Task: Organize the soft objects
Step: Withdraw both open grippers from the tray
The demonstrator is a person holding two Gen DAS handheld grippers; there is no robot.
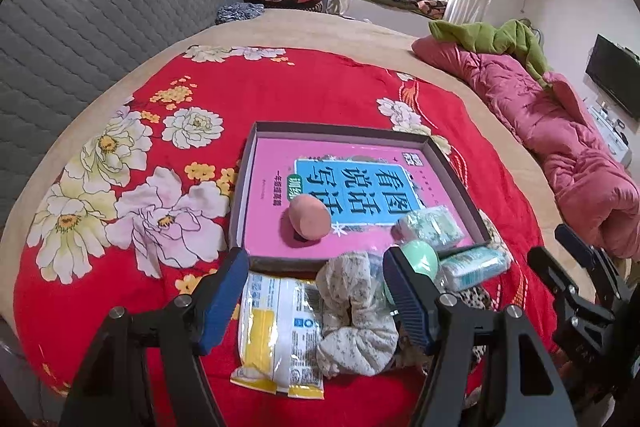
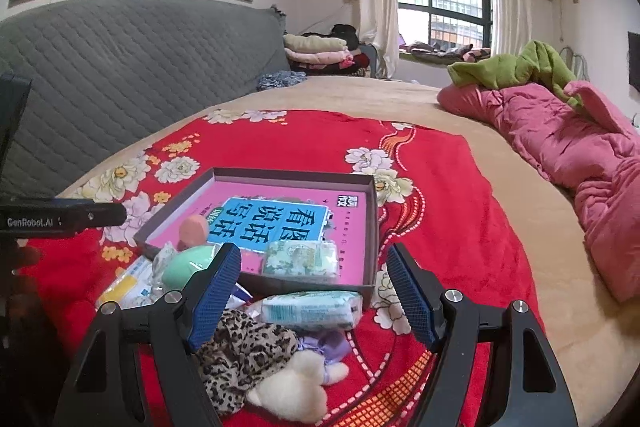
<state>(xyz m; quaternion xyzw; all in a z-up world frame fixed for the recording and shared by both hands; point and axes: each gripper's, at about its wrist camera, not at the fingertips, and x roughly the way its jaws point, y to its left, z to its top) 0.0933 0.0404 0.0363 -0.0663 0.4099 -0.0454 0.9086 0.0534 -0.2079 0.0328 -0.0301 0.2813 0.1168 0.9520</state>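
Bed surface: a red blanket with white and yellow flowers [image 1: 280,95] lies over a beige bed cover [image 2: 460,115].
Left tongs [image 1: 316,295]: released, blue-padded jaws spread wide and hovering above the near pile; nothing sits between the pads.
Yellow-and-white plastic packet [image 1: 276,331]: flat on the blanket, just below the near wall of the box, between the left jaws in the left wrist view.
Cream floral fabric scrunchie [image 1: 356,323]: lies touching the packet's right edge.
Shallow grey cardboard box [image 1: 340,131]: open, resting on the blanket, its floor covered by a pink book with a blue title panel [image 1: 352,187].
Peach egg-shaped sponge [image 1: 310,217]: inside the box, on the book, near the front wall.
Green-patterned wrapped tissue pack [image 2: 300,259]: inside the box, at its near right corner.
Mint-green egg-shaped sponge [image 2: 186,267]: outside the box, just beside its near wall, next to the scrunchie.
Pale-blue wrapped tissue pack [image 2: 310,311]: outside the box, touching its front wall, between the right jaws in the right wrist view.
Leopard-print fabric scrunchie [image 2: 244,355]: on the blanket near the camera, with a cream plush piece [image 2: 296,387] and a lilac fabric item [image 2: 332,343] touching it.
Right tongs [image 2: 314,303]: released, jaws wide apart, holding nothing.
Far right: a crumpled pink quilt [image 2: 560,155] with a green cloth [image 2: 516,67] on top.
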